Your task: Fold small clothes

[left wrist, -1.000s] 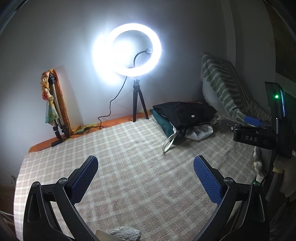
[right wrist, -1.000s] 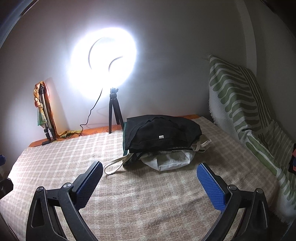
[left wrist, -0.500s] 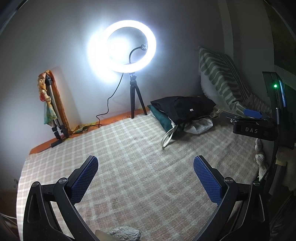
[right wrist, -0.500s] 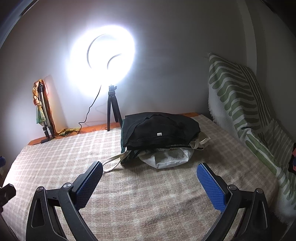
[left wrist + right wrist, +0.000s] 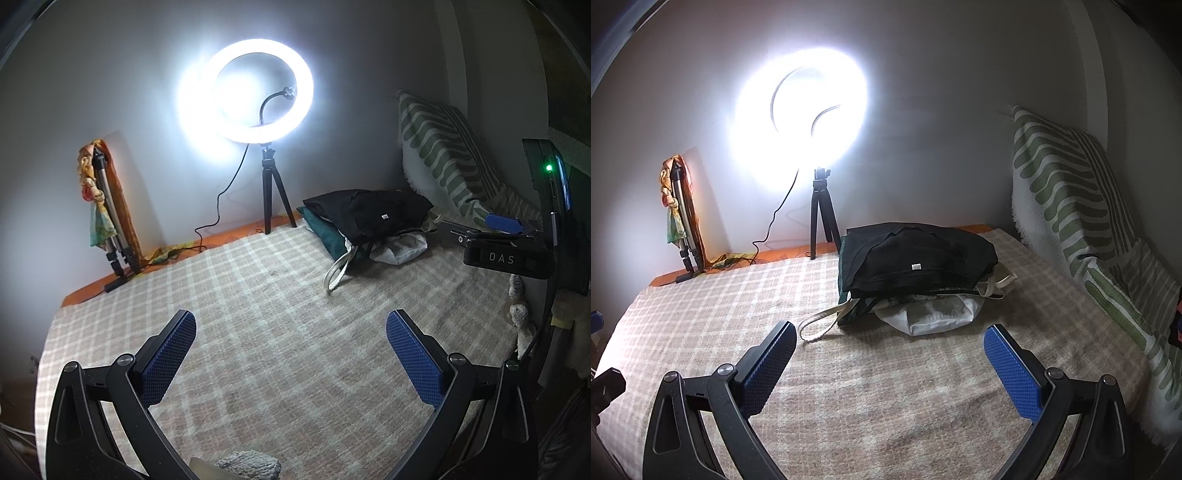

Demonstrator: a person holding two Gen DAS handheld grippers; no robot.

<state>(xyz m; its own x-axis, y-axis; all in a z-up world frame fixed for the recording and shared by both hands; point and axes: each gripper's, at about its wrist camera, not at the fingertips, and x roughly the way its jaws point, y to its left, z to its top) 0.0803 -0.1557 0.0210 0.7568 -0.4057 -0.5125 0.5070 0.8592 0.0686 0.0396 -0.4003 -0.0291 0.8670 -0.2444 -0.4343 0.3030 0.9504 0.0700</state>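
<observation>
though piled, the clothes (image 5: 916,266) stretch left to right.

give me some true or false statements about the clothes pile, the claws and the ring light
1. Both claws are open and hold nothing. True: the left claw and right claw are spread over the checked blanket.
2. A black garment tops the clothes pile. True.
3. The ring light is switched off. False: it glows brightly on its tripod.
4. The pile sits between the right claw's fingers. False: it lies beyond them, untouched.
5. A striped green and white cloth stands right of the pile. True.
</observation>
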